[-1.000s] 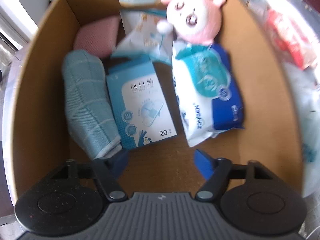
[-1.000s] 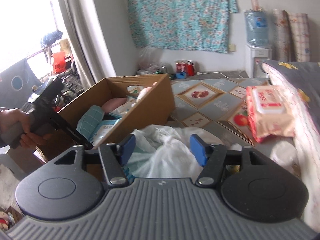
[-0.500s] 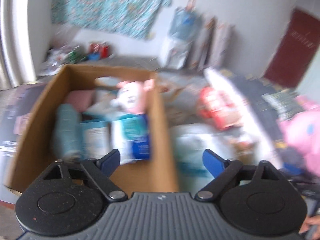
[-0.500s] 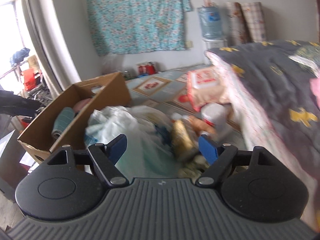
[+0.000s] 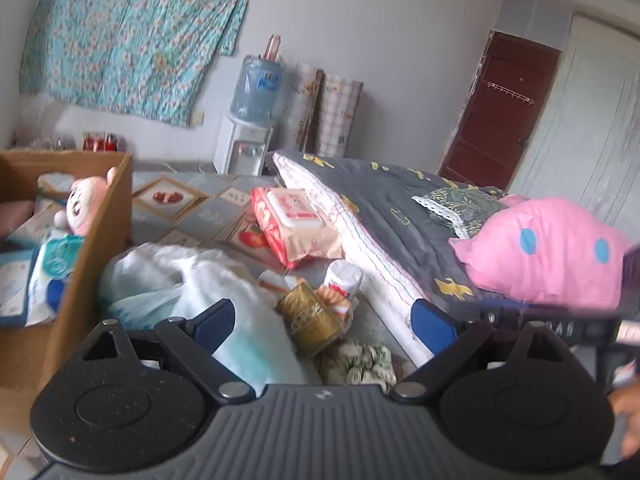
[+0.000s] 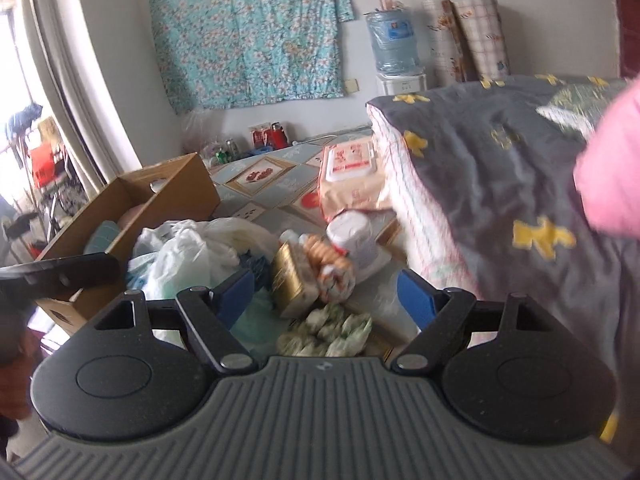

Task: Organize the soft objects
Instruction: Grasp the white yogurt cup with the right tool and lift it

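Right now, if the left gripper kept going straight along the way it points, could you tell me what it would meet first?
Most likely the gold packet in the pile on the mat, which sits midway between the open, empty left gripper fingers. The green-and-white bundle lies nearer but lower, so depth is uncertain.

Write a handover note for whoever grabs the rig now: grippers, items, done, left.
Left gripper: open, empty.
Right gripper: open, empty.
Done: brown cardboard box holds the pink plush rabbit and blue-white wipes pack.
Left: orange wipes pack, white plastic bag, gold packet on the patterned mat; pink spotted cushion on the grey quilt.
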Tool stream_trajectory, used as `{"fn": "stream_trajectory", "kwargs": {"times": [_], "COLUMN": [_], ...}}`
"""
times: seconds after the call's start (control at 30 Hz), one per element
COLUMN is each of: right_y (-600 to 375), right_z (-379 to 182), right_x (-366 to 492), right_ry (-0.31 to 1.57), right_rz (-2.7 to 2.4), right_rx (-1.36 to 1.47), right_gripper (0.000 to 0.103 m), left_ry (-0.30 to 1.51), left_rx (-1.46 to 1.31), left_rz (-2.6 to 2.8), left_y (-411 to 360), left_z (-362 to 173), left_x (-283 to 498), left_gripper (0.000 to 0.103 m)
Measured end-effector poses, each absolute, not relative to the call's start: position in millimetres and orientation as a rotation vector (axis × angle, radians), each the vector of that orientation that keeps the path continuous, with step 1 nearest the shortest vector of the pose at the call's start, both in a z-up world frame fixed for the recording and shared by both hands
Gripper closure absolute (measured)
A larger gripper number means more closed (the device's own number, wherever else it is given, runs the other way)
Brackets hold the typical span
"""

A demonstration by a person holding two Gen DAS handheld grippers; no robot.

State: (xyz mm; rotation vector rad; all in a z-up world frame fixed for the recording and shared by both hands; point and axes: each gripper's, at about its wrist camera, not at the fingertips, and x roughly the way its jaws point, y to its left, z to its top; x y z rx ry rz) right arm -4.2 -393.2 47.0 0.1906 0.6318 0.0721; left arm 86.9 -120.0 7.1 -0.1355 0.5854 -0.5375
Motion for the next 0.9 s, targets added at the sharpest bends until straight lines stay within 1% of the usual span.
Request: {"fn": "stream_trajectory", "kwargs": {"times": [0.17, 0.27, 0.37, 0.43, 0.47, 0.53, 0.57, 0.6, 0.63, 0.67, 0.7, 0.73, 0.9], "right_y": [-395, -393, -391, -388, -386, -383, -381, -380, -379, -378, -378, -380, -407], "right_z": [35, 24, 10, 3, -2, -10, -14, -18, -23, -27, -31, -34, -31], "right_x": [55, 90, 118, 134, 140, 151, 157, 162, 167, 171, 174, 175, 173], "right_ry": [0.677, 0.71, 0.754, 0.78, 0.789, 0.812, 0.823, 0.832, 0.844, 0.855, 0.864, 0.866, 0.839], "right_rz": [0.115, 0.115, 0.132, 0.142, 0.146, 0.168, 0.176, 0.178, 0.179, 0.177, 0.175, 0.162, 0.14], "right_rx": [0.153, 0.118, 0.095, 0.061, 0.046, 0.018, 0.005, -0.006, -0.016, -0.019, -0.017, -0.019, 0.113], "right_gripper": [0.027, 0.032, 0.034, 0.034, 0.034, 0.034, 0.034, 0.034, 0.034, 0.034, 0.041, 0.055, 0.056], "left_ry": [0.522, 0.5, 0.502, 0.53, 0.546, 0.58, 0.597, 0.611, 0.622, 0.629, 0.632, 0.634, 0.621], "left_rx": [-0.017, 0.055, 0.13, 0.149, 0.149, 0.137, 0.128, 0.117, 0.109, 0.102, 0.096, 0.092, 0.076], "left_rz": [-0.503, -0.509, -0.516, -0.513, -0.513, -0.508, -0.506, -0.502, -0.5, -0.499, -0.496, -0.493, -0.504], "left_y": [-170, -190, -207, -213, -214, -213, -212, -210, -209, -208, -207, -206, -200], "left_z": [-13, -23, -36, -46, -51, -58, -62, -64, -66, -68, -68, -69, -69], "left_x": [103, 114, 126, 134, 138, 144, 148, 149, 151, 152, 153, 153, 146], "left_gripper": [0.009, 0.014, 0.027, 0.039, 0.042, 0.055, 0.059, 0.065, 0.069, 0.071, 0.072, 0.073, 0.073]}}
